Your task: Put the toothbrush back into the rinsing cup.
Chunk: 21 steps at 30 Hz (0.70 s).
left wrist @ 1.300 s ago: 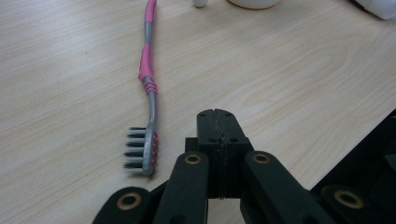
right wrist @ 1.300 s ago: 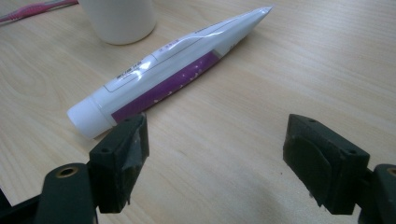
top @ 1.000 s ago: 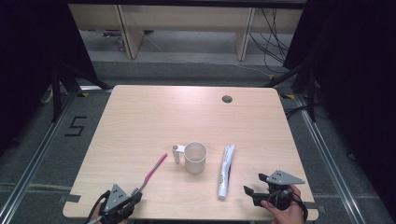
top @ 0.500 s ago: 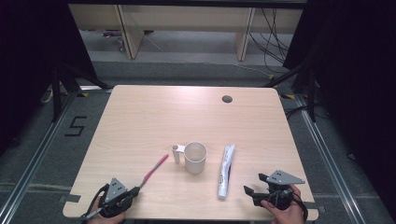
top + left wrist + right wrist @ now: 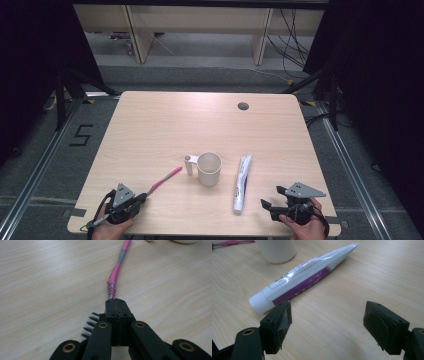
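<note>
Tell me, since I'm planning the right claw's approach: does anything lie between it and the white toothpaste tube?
Nothing visible does. The right claw is open, with bare wooden table ahead; the white-and-purple toothpaste tube lies just beyond its left jaw, cap end nearest. The white mug stands farther back.

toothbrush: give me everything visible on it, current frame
The toothbrush is slim, with a pink handle broken by grey sections and ribbed pink rings near the neck; it looks like plastic with rubbery grip parts. Dark bristles stick out sideways beside the jaws. The left gripper is shut on its head end. The handle runs away from the gripper toward the white mug, its far tip stopping short of the mug's handle. It lies low along the wooden table; whether it rests on the surface or is slightly lifted can't be told.
</note>
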{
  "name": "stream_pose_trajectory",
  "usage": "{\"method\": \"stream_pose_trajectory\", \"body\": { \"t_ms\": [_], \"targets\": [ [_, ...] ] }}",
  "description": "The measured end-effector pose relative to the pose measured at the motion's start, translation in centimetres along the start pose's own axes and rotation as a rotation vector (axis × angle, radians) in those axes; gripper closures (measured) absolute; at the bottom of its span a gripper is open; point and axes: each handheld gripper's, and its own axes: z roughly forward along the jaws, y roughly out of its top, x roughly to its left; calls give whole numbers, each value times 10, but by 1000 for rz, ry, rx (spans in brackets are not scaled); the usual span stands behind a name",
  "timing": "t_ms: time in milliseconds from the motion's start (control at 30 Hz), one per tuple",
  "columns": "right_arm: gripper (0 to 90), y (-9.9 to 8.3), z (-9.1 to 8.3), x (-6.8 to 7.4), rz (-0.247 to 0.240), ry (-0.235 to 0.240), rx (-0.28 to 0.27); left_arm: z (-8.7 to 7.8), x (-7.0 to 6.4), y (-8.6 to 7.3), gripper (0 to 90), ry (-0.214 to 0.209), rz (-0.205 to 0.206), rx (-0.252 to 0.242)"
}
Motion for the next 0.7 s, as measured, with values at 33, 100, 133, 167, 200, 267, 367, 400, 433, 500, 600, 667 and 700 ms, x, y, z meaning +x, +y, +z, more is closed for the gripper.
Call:
{"method": "stream_pose_trajectory", "body": {
  "t_ms": [33, 100, 133, 167, 200, 267, 367, 400, 433, 500, 600, 667, 700],
  "targets": [
    [238, 0, 0, 0, 0, 0, 0, 2, 1, 1, 893, 10, 9, -4],
    [238, 0, 0, 1, 17, 3, 4, 6, 3, 3, 893, 26, 1, -10],
    [238, 0, -1, -1, 1, -1, 7, 7, 7, 4, 893, 34, 20, 7],
    [238, 0, -1, -1, 1, -1, 6, 9, 6, 5, 893, 40, -3, -14],
    [238, 0, -1, -1, 1, 0, 4, 11, 8, 7, 893, 51, -23, -27],
    [238, 0, -1, -1, 1, 0, 7, 11, 15, 10, 893, 62, 5, 4],
    [238, 0, 1, 0, 14, 14, 13, 18, 20, 14, 893, 81, -6, 4],
    [238, 0, 0, -2, 5, 1, 9, 22, 23, 15, 893, 96, -23, 0],
    [238, 0, 0, -2, 5, 1, 9, 26, 24, 16, 893, 97, -61, -24],
    [238, 0, 0, -1, 17, 12, 6, 28, 29, 20, 893, 104, -66, -11],
    [238, 0, 0, -2, 8, 3, 8, 36, 34, 26, 893, 123, -82, -24],
    [238, 0, 1, -2, 10, 1, 6, 39, 36, 29, 893, 121, -94, -30],
    [238, 0, 1, -2, 10, 3, 5, 42, 37, 32, 893, 122, -97, -36]
  ]
}}
